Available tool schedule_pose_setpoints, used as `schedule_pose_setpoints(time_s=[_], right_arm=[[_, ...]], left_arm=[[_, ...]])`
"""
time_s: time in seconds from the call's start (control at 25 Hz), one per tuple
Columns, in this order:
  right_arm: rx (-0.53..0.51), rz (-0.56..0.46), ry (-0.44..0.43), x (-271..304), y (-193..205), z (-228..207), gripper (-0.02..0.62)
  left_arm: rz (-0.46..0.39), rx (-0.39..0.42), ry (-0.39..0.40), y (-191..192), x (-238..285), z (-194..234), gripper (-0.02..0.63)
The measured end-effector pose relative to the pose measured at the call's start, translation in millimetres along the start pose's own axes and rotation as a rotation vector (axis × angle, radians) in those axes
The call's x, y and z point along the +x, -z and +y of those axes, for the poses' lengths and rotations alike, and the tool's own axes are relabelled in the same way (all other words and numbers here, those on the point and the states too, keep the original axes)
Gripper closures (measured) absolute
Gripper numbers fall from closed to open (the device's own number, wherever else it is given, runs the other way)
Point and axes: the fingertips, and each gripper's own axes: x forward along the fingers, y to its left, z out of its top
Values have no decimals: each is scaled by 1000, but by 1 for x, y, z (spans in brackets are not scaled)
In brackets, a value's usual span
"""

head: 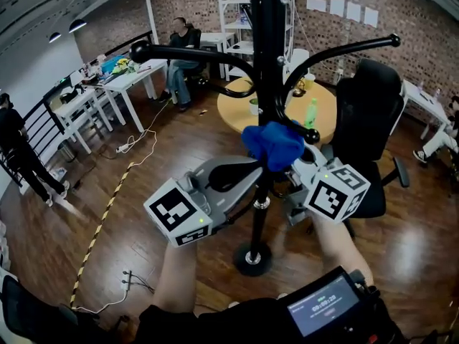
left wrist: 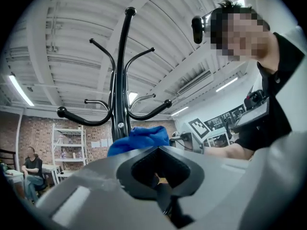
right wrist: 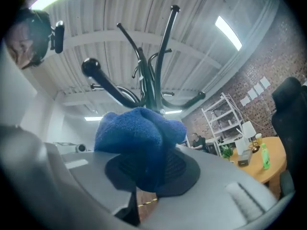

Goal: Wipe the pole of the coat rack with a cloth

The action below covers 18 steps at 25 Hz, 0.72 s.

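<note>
Against the coat rack pole (head: 267, 63), a blue cloth (head: 275, 144) presses.
Right gripper (head: 295, 165) jaws clamp the cloth; left gripper (head: 233, 174) jaws sit closed, empty, beside the pole. Only the head view shows the base (head: 252, 258).

Head view looked steeply down from above, near coat rack pole (head: 267, 84), floor (head: 179, 156) beyond. Left gripper view and right gripper view sat low, close, tilted up toward ceiling (left wrist: 57, 42) (hooks (left wrist: 62, 112) overhead). All three shared pole and blue cloth (head: 275, 144).
</note>
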Motion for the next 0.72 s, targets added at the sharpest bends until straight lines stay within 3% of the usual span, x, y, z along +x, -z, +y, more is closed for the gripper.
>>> schedule_pose_setpoints(time_s=[0.12,0.28,0.56,0.72], right_arm=[[-45,-5,-41,6,-24,5,545],[-46,-7,-136,3,-27,7,545],[22,92,-359,-51,-16,-6,545],[21,148,-424,-73,-17,-30,545]], left_arm=[[-15,4,-22,-7,4,-1,601],[-4,3,-103,-3,15,-4,601],[19,-1,-374,2,58,-22,601],[51,0,-482,9,85,-44,601]])
